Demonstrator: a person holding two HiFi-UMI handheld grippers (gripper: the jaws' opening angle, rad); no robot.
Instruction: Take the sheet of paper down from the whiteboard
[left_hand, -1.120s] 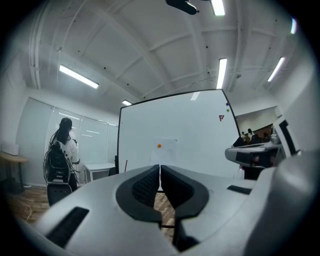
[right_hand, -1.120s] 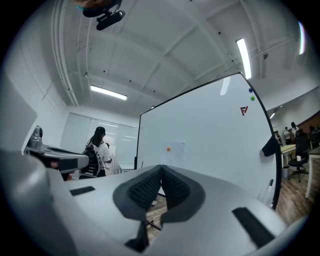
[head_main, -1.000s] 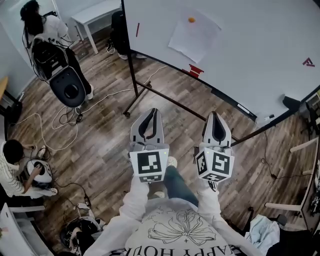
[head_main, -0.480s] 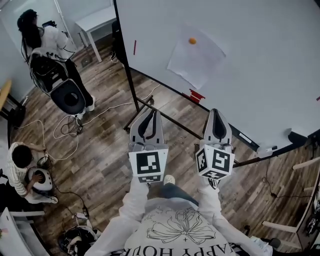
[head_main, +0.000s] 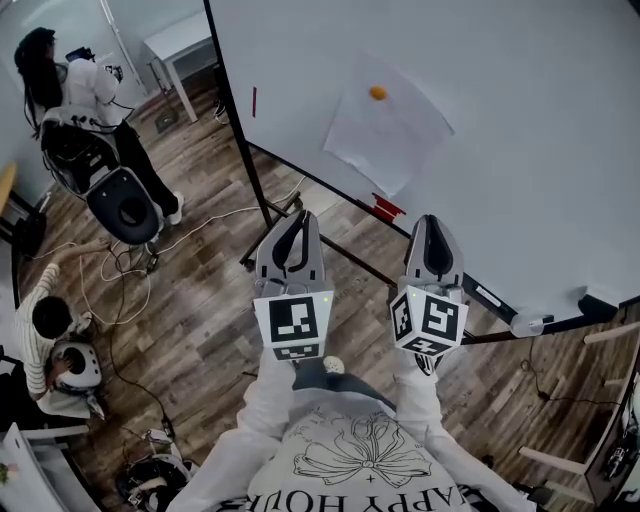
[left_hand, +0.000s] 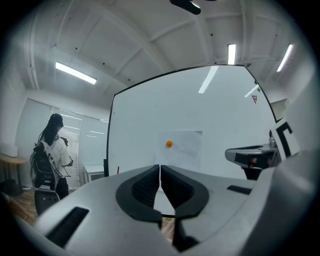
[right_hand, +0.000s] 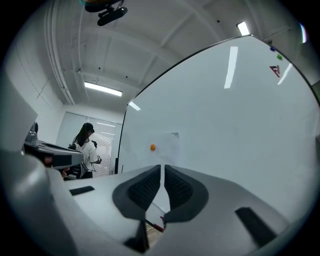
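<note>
Stands nearer the whiteboard (head_main: 520, 130) than a second ago, left gripper (head_main: 298, 218) and right gripper (head_main: 431, 222) both pressed together on nothing, well apart from the sheet of paper (head_main: 390, 135) hanging under an orange magnet (head_main: 378, 93) — approach only, no grasp begun.

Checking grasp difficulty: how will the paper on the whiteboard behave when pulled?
Likely light and floppy: the sheet of paper looks thin. Only one orange magnet near its top seems to hold it, so it may slide free or tear.
</note>
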